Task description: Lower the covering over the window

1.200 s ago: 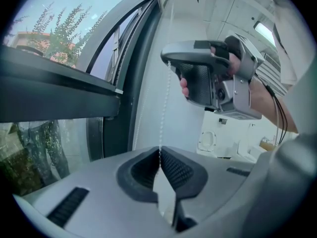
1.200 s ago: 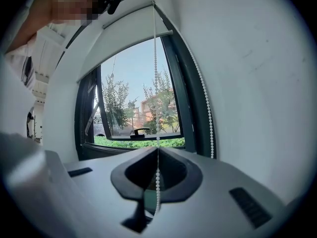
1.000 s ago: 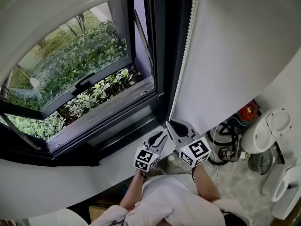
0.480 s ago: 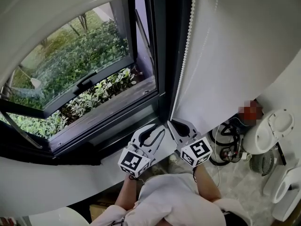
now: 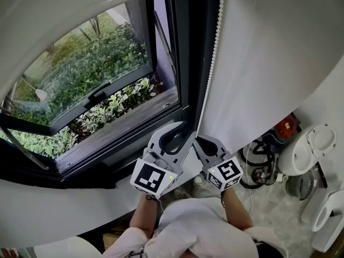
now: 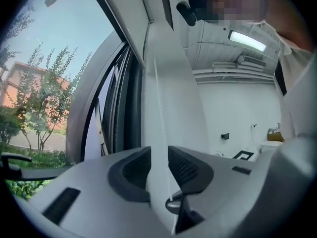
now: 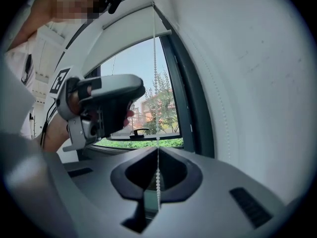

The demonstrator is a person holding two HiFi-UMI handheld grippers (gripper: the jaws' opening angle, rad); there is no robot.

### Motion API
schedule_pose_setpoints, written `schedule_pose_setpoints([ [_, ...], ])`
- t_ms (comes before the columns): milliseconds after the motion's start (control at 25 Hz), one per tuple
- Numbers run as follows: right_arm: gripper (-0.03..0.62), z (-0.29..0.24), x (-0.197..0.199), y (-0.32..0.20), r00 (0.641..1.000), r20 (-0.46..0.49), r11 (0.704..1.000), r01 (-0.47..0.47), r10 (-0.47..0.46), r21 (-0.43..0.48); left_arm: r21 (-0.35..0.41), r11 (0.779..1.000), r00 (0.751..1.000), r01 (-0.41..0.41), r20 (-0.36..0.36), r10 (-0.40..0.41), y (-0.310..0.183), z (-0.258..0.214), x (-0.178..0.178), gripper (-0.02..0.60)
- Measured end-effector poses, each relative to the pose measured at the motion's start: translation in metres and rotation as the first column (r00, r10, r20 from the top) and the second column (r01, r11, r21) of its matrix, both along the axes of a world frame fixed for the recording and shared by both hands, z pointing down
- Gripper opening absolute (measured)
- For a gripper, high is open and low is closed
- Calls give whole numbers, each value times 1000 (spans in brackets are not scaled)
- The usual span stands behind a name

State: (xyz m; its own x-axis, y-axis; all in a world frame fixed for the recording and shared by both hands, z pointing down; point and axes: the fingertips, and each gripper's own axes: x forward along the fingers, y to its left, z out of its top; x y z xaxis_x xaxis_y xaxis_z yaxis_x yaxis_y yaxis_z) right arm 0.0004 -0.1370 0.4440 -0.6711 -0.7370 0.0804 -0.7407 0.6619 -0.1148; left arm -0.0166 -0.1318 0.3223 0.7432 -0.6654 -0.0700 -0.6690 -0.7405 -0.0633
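Note:
A white bead chain (image 5: 213,63) hangs down the dark window frame's right side. My right gripper (image 5: 199,140) is shut on its lower end; in the right gripper view the chain (image 7: 155,73) runs straight down into the closed jaws (image 7: 157,155). My left gripper (image 5: 175,135) is raised just left of it, jaws apart. In the left gripper view the chain (image 6: 158,98) passes between the separated pads (image 6: 184,166) without being pressed. The white covering (image 7: 133,36) shows only as a band along the window's top; the glass is uncovered.
The window frame (image 5: 185,63) is dark, with an open casement and its handle (image 5: 99,93) and shrubs outside. A white sill (image 5: 126,186) lies below my grippers. At the right, on the floor, are a red object (image 5: 284,127), coiled cables (image 5: 258,165) and white appliances (image 5: 309,144).
My left gripper has risen from low beside the right one up to the chain and its jaws have spread wider. The right gripper has stayed put, still clamped on the chain.

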Motion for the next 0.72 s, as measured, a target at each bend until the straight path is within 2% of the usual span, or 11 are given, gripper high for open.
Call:
schedule_pose_setpoints([
  [160, 0, 0, 0, 0, 1000, -1, 1000, -2, 2, -1, 57, 998, 1000, -29, 3, 29, -6, -30, 15, 114],
  [320, 0, 0, -1, 0, 1000, -2, 1000, -3, 3, -2, 78, 996, 999, -41, -6, 41, -14, -47, 24, 109],
  [440, 0, 0, -1, 0, 1000, 0, 1000, -4, 4, -2, 86, 995, 999, -46, -14, 48, -20, -53, 29, 86],
  [560, 0, 0, -2, 1, 1000, -3, 1000, -2, 2, 0, 90, 994, 998, -56, -24, 59, -22, -55, 32, 29],
  [720, 0, 1, -2, -1, 1000, -15, 1000, -2, 2, 0, 92, 994, 996, -62, -55, 67, -21, -53, 32, 14],
])
